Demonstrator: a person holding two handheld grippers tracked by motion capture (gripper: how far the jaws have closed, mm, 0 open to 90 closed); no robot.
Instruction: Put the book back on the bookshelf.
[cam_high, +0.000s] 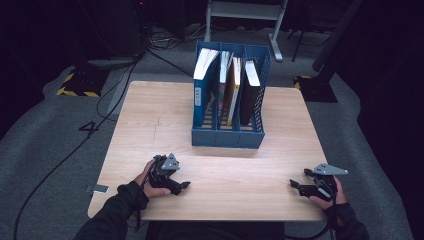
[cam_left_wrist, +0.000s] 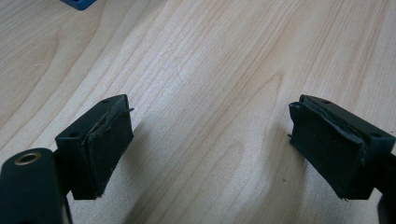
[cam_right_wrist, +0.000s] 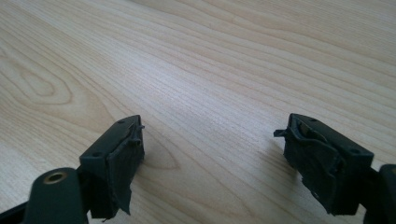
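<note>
Two hand-held grippers rest low over the near edge of a pale wooden surface (cam_high: 150, 120), one at each front corner. The left gripper (cam_high: 184, 186) sits at the near left, its fingers (cam_left_wrist: 100, 149) spread wide with bare wood grain between them; the pads pinch nothing, and whether their tips touch the wood cannot be told. The right gripper (cam_high: 293, 184) sits at the near right, well apart from the left one, its fingers (cam_right_wrist: 116, 163) likewise spread wide and empty over bare wood. In the high view the two grippers point inward toward each other.

At the middle of the far half stands a blue file rack (cam_high: 227, 137), divided into three compartments, upright and well apart from both grippers. Books (cam_high: 231, 90) stand in its compartments, leaning slightly: a blue-spined volume in the left one, thinner volumes in the middle, a dark one at the right. One blue corner of the rack (cam_left_wrist: 78, 3) appears at the top edge of the left gripper view.
</note>
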